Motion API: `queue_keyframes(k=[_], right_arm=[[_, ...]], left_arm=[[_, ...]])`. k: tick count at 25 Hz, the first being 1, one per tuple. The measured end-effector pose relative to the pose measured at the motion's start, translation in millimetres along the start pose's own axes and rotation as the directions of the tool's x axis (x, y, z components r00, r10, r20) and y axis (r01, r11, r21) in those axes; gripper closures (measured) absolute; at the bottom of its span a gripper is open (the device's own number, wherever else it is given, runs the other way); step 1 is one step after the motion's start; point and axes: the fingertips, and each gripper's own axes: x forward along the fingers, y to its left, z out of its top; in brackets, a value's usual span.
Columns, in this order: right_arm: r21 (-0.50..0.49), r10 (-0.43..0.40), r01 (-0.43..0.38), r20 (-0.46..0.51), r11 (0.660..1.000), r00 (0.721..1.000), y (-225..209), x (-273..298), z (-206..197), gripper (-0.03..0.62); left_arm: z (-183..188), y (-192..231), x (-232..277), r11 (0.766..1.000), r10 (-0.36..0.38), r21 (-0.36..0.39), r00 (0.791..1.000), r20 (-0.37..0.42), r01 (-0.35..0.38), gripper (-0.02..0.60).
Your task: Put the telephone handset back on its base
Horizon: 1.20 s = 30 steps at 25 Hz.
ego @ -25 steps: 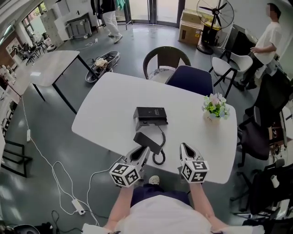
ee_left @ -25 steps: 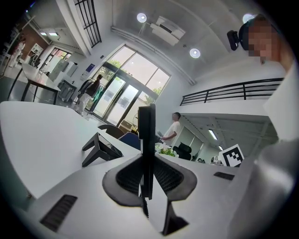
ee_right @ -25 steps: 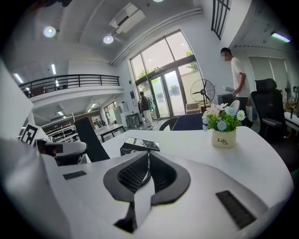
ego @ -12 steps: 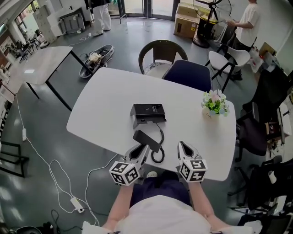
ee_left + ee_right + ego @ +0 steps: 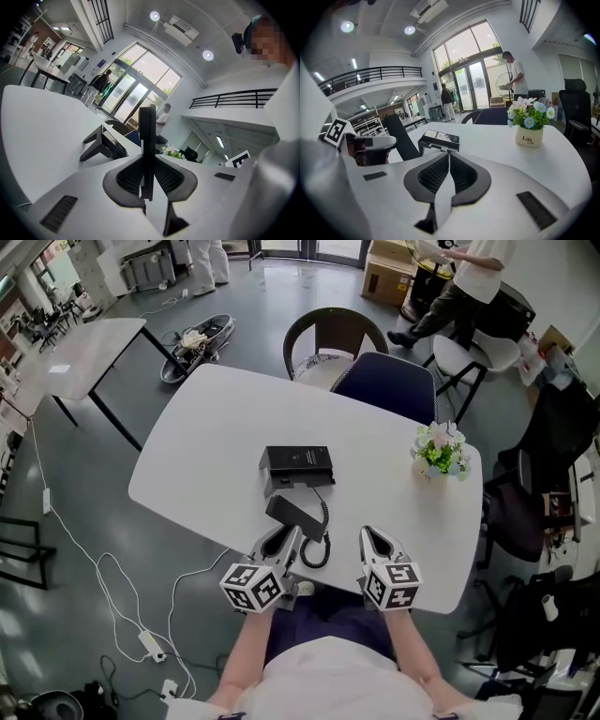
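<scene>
1. The telephone handset [image 5: 292, 517] is a black plastic bar. It is off its base [image 5: 296, 463], just on the near side of it and above the tabletop [image 5: 206, 437]. It looks rigid and light, with smooth faces that could slip under a weak pinch.
2. The left tool [image 5: 284, 538] has the handset clamped at its near end. In the left gripper view the jaws press on both flat sides, and the handset [image 5: 146, 136] stands edge-on between them. I judge this a fair hold, though a grip nearer the middle would wobble less.
3. A coiled cord [image 5: 319, 545] runs from the base to a loop on the tabletop beside the handset. It is springy, so it will likely tug back a little as the handset travels.
4. The base is a low black box with a sloped top. It looks light enough to slide if the handset is pushed onto it rather than lowered.
5. The right tool [image 5: 372, 542] is empty, with its jaws closed together, so it could steady the base.
6. A small flower pot [image 5: 438, 456] stands well apart, to the right.
</scene>
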Motion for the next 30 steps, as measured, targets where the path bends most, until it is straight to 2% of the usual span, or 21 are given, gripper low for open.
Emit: queue_keyframes(k=[6, 10, 18, 25, 30], right_arm=[[-0.002, 0.010, -0.010, -0.027, 1.000, 1.000, -17.8, 2.6, 1.9, 0.559], [-0.005, 0.022, -0.022, -0.037, 1.000, 0.999, -21.4, 6.2, 2.9, 0.559], [-0.009, 0.030, -0.031, -0.062, 0.999, 0.998, -29.0, 11.8, 2.5, 0.559], [-0.020, 0.028, -0.030, -0.128, 0.999, 0.991, -37.5, 18.3, -12.2, 0.559], [-0.044, 0.031, -0.039, -0.165, 0.998, 0.986, -43.5, 29.8, -15.6, 0.559]], left_arm=[[8.2, 6.1, 22.1, 0.989, 0.040, -0.143, 0.994, 0.097, -0.026, 0.503], [8.6, 12.5, 32.2, 0.974, 0.111, -0.215, 0.982, 0.150, -0.078, 0.503], [7.1, 24.1, 55.3, 0.902, 0.221, -0.423, 0.932, 0.286, -0.084, 0.503], [0.9, 39.1, 72.7, 0.833, 0.303, -0.549, 0.884, 0.357, -0.064, 0.504], [0.6, 44.5, 83.5, 0.810, 0.329, -0.586, 0.855, 0.401, -0.036, 0.504]])
